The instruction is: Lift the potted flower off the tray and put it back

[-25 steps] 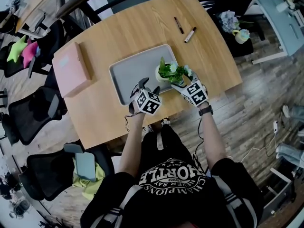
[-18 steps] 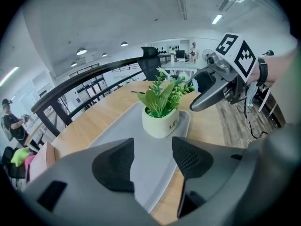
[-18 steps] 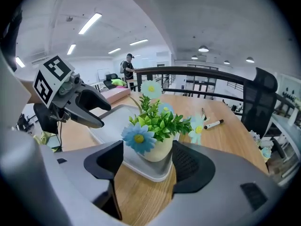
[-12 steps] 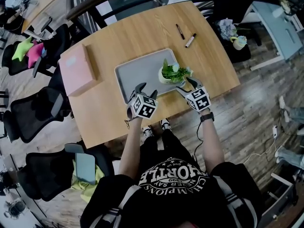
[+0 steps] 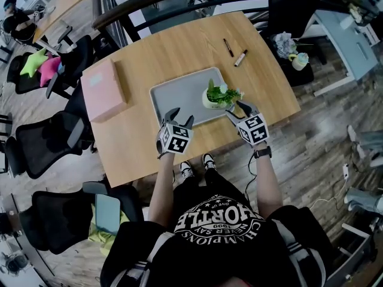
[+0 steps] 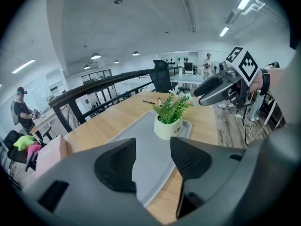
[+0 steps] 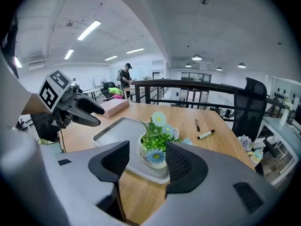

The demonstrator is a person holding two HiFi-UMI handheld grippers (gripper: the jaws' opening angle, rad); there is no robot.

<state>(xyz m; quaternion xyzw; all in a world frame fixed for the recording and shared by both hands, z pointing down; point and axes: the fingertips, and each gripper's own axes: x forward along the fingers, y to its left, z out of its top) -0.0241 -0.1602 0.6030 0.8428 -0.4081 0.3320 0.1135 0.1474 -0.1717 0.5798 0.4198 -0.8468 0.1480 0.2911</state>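
The potted flower (image 5: 215, 95), a white pot with green leaves and blue blooms, stands upright at the right end of the grey tray (image 5: 179, 97). My left gripper (image 5: 181, 116) hovers over the tray's near edge, left of the pot and apart from it. Its jaws are closing with nothing between them. My right gripper (image 5: 234, 110) hangs just right of the pot, clear of it, jaws closing on nothing. The left gripper view shows the pot (image 6: 168, 126) ahead on the tray (image 6: 141, 140), beyond the pads. In the right gripper view the pot (image 7: 153, 157) sits past the jaws.
A pink box (image 5: 105, 89) lies on the wooden table left of the tray. Two pens (image 5: 228, 39) (image 5: 240, 42) lie at the far right. Office chairs (image 5: 45, 142) stand off the table's left side. The table's near edge runs just under both grippers.
Both grippers have drawn back from the pot toward the table's near edge and risen. Their jaws stand narrower. The pot stays on the tray.
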